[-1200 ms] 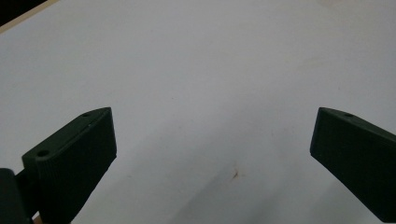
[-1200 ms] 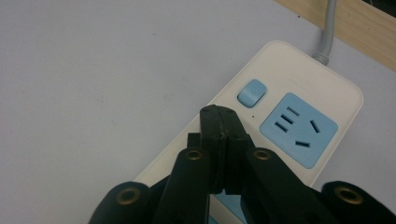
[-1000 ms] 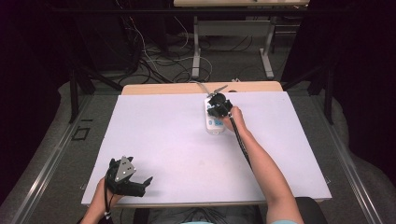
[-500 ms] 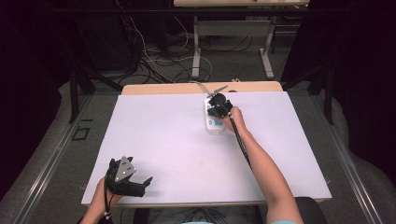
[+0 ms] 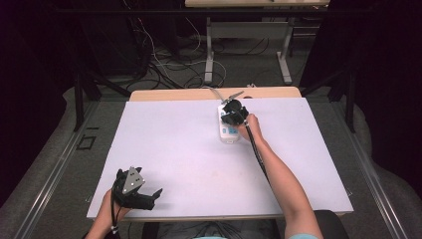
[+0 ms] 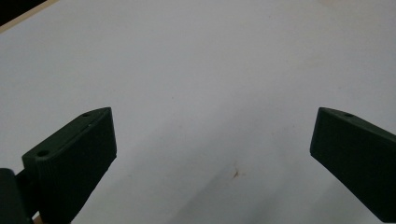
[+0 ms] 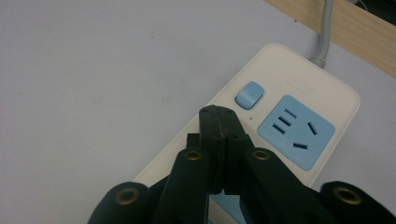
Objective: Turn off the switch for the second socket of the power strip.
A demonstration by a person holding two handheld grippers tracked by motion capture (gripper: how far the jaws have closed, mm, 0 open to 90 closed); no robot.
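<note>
We are looking at a cream power strip (image 5: 229, 130) with pale blue sockets, lying just right of centre in the upper part of the high view, on the white tabletop (image 5: 189, 149), its grey cord (image 7: 325, 32) running off over the far wooden edge. Our right tongs (image 5: 232, 112) are hovering over its far end, pressed fully together with nothing between them; in the right gripper view their tips are pointing just short of the blue switch (image 7: 249, 94). At the lower left of the high view, our left tongs (image 5: 155, 195) are resting on the tabletop, spread wide and gripping nothing.
</note>
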